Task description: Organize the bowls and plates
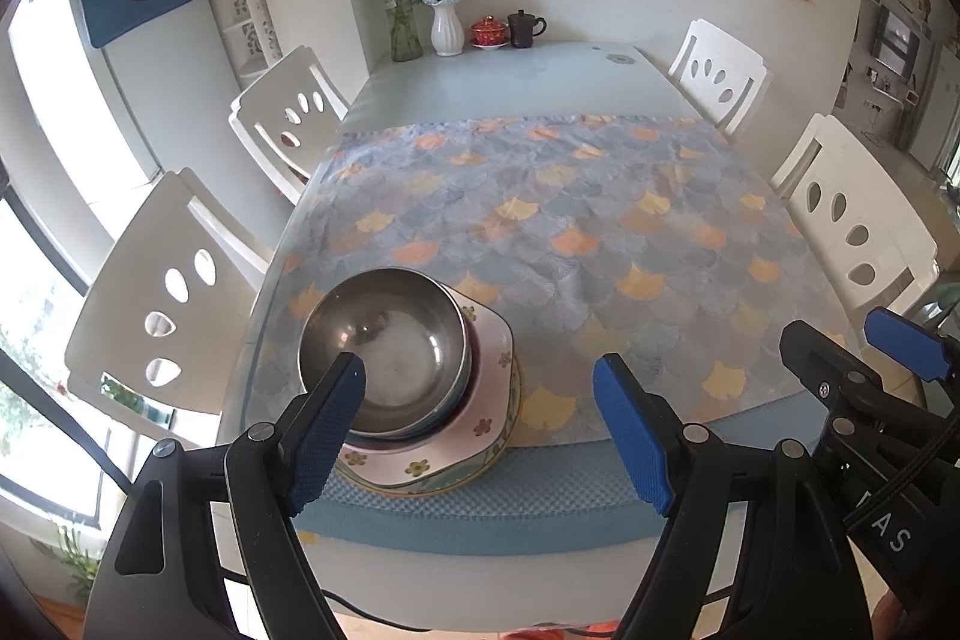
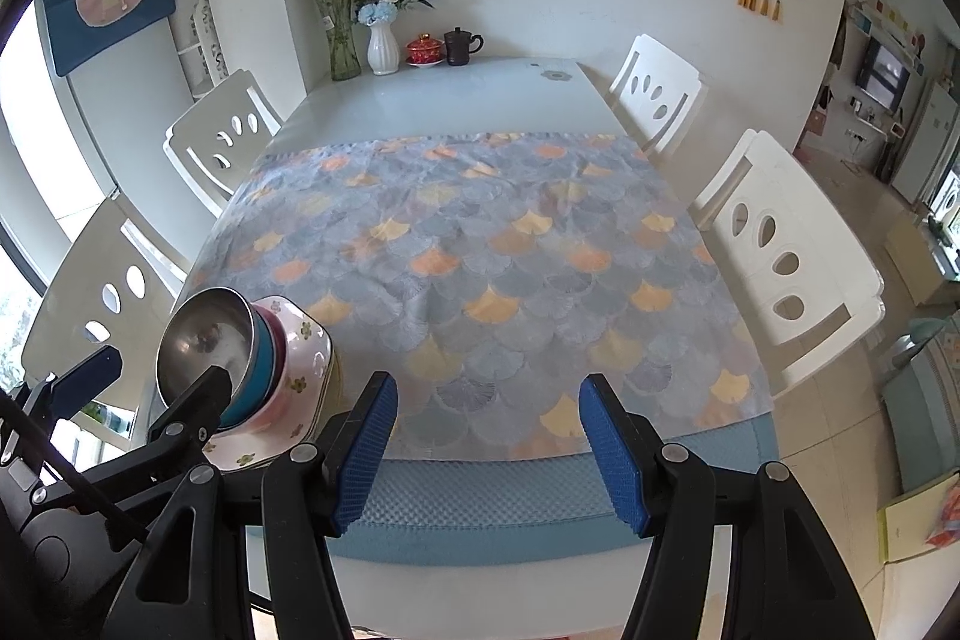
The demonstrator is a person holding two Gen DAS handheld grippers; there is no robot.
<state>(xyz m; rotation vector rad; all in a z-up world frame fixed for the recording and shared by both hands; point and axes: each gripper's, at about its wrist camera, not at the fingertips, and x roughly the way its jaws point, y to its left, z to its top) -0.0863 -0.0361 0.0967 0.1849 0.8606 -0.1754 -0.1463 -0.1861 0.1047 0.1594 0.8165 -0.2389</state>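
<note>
Bowls and plates sit in 1 stack at the near left corner of the desk [image 1: 540, 70], on the patterned cloth [image 1: 570, 232] close to its blue border. On top is a steel bowl [image 1: 384, 340], empty and upright, nested in a teal bowl [image 2: 261, 376] whose wall shows best from the right wrist view. Under these lies a pink plate with small flowers [image 1: 486, 358], and beneath it the rim of another plate [image 1: 513, 400] peeps out; how many plates lie below is hard to tell from here. The left gripper [image 1: 480, 400] hangs over the near edge of the desk with its jaws wide apart and nothing between the pads. Its left finger [image 1: 327, 430] overlaps the near rim of the steel bowl in the left wrist view, though whether it touches the bowl cannot be made out. The right gripper [image 2: 486, 436] is just beside it to the right, over the bare cloth, its jaws also apart and empty, well clear of the stack. At the far end of the desk stand a white vase of blue flowers [image 1: 447, 28], a glass vase of dried stems [image 1: 405, 28], a red lidded cup [image 1: 489, 31] and a dark mug [image 1: 525, 28]. 4 white chairs [image 1: 858, 220] flank the desk, 2 on each side.
</note>
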